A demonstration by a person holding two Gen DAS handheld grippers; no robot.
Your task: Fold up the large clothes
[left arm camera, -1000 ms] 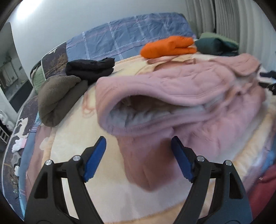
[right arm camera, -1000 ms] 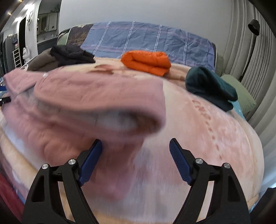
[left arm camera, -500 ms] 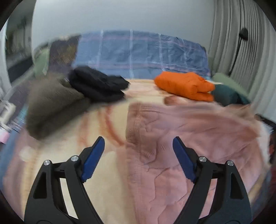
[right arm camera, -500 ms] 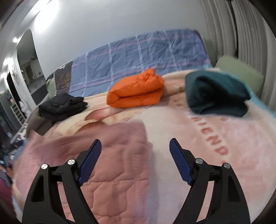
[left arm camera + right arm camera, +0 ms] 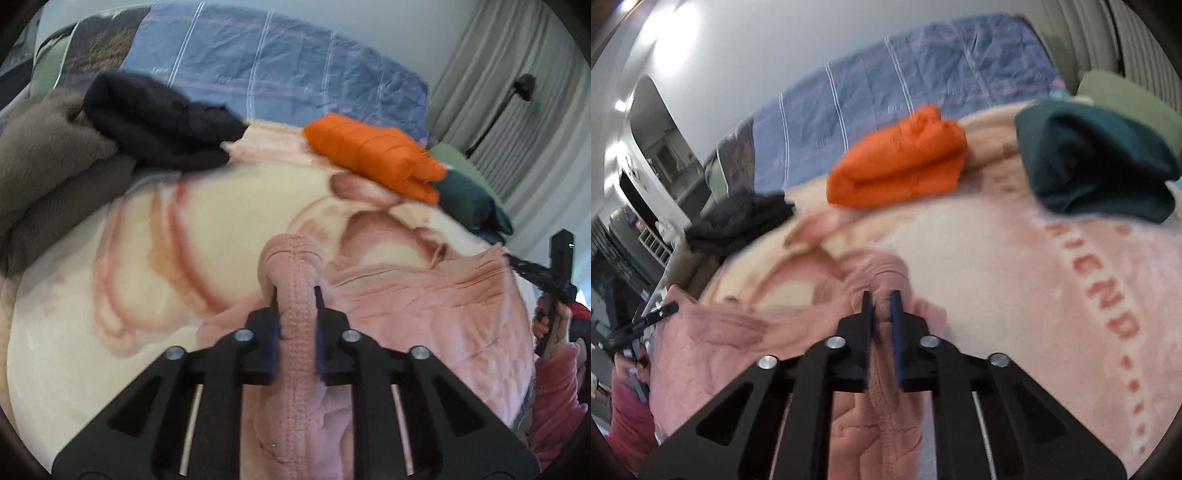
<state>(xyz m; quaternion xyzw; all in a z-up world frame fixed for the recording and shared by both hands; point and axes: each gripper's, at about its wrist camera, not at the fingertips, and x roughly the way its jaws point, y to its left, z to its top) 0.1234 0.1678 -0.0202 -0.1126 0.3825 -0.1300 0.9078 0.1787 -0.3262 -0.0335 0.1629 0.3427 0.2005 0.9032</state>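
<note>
- Both sets of jaws, standing wide apart half a second ago over the flat pink cloth, have just closed, and each now has a ridge of that cloth pinched between its pads.
- Left gripper [image 5: 295,291]: jaws clamped on a raised, stitched fold of the pink quilted garment [image 5: 424,306], the fold poking up past the fingertips like a rounded hump.
- Right gripper [image 5: 881,295]: jaws nearly together, clamped on another bunched edge of the same pink quilted garment [image 5: 713,339].
- From each wrist view the other gripper shows at the far edge of the cloth, held in a hand [image 5: 554,325] with a pinkish-red sleeve below it.
- Pink garment lies spread on the bed, over a cream and pink fleece blanket [image 5: 1015,280] printed with red letters.
- Farther up the blanket sit folded items, well apart from the grippers: an orange puffy bundle [image 5: 901,166], a dark teal one [image 5: 1097,166] beside it, a black one [image 5: 159,125] and a brown fleece piece [image 5: 51,155] touching the black one.
- Behind them a blue striped cover [image 5: 277,77] runs along the wall, with grey curtains [image 5: 517,55] and a black lamp stand [image 5: 524,83] at the side.
- No boxes, baskets or other containers in view; everything lies loose on the bed.
</note>
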